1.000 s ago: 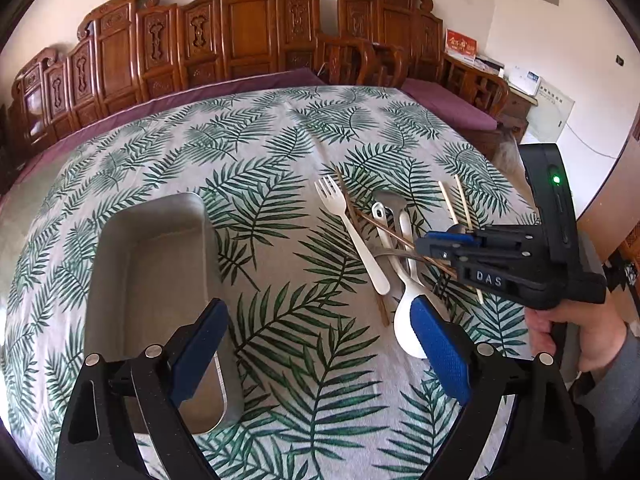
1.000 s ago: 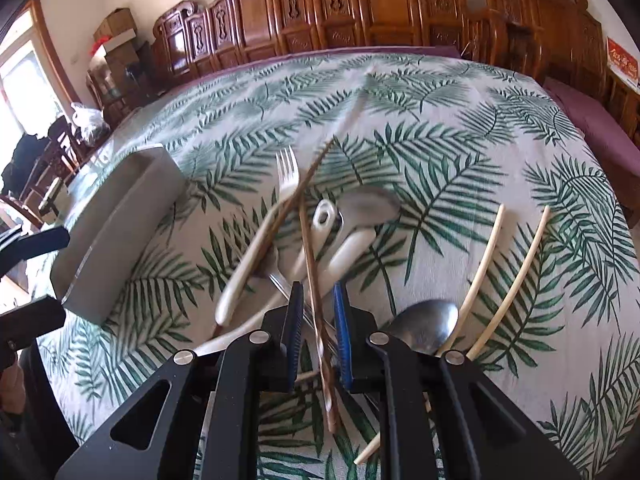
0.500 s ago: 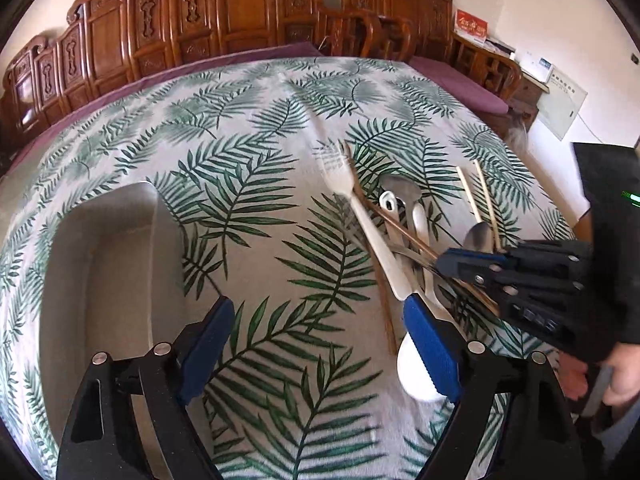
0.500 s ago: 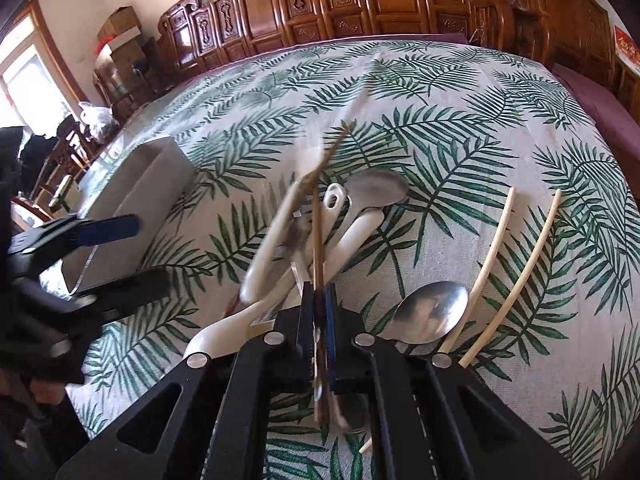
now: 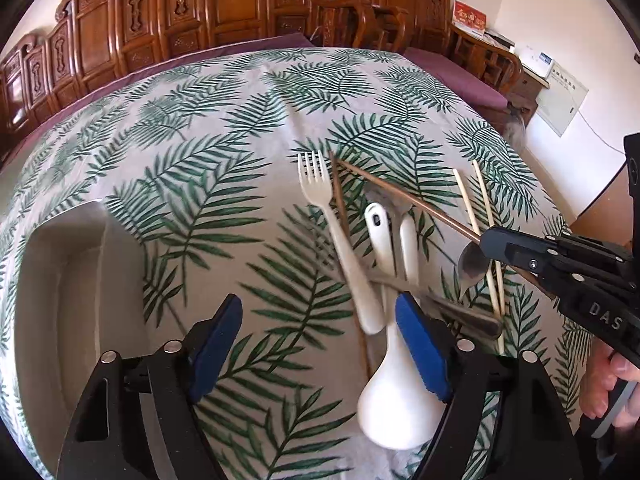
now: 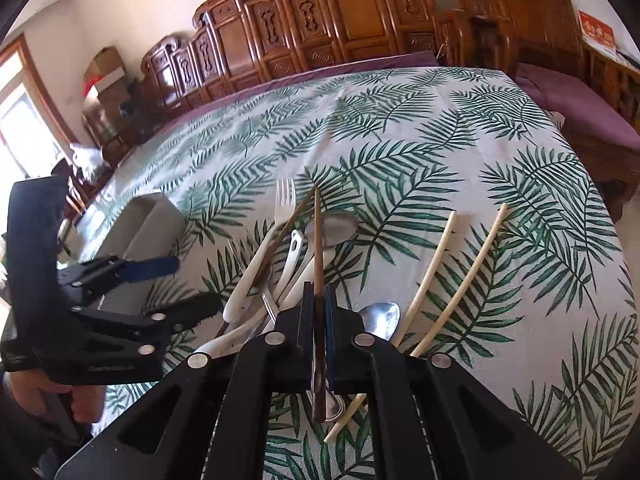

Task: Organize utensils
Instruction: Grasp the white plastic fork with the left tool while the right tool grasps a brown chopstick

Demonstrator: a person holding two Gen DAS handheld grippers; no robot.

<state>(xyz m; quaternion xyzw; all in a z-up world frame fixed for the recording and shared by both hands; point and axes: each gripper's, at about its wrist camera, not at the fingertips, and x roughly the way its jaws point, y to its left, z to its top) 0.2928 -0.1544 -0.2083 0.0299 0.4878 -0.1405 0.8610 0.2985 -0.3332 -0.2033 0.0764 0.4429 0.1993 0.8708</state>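
Right hand-held gripper [image 6: 316,332] clenched on brown chopstick [image 6: 317,240] near butt; thin, stiff, light, may pivot. My left hand-held gripper [image 5: 320,344] released.

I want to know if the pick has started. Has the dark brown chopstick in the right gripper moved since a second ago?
Yes. The right gripper has shut on the dark chopstick, whose far end has lifted off the pile and swung right, away from the white fork.

Palm-leaf tablecloth [image 5: 224,152], carved wooden chairs [image 6: 360,28], purple cushion [image 6: 576,104], cardboard boxes [image 6: 106,76]
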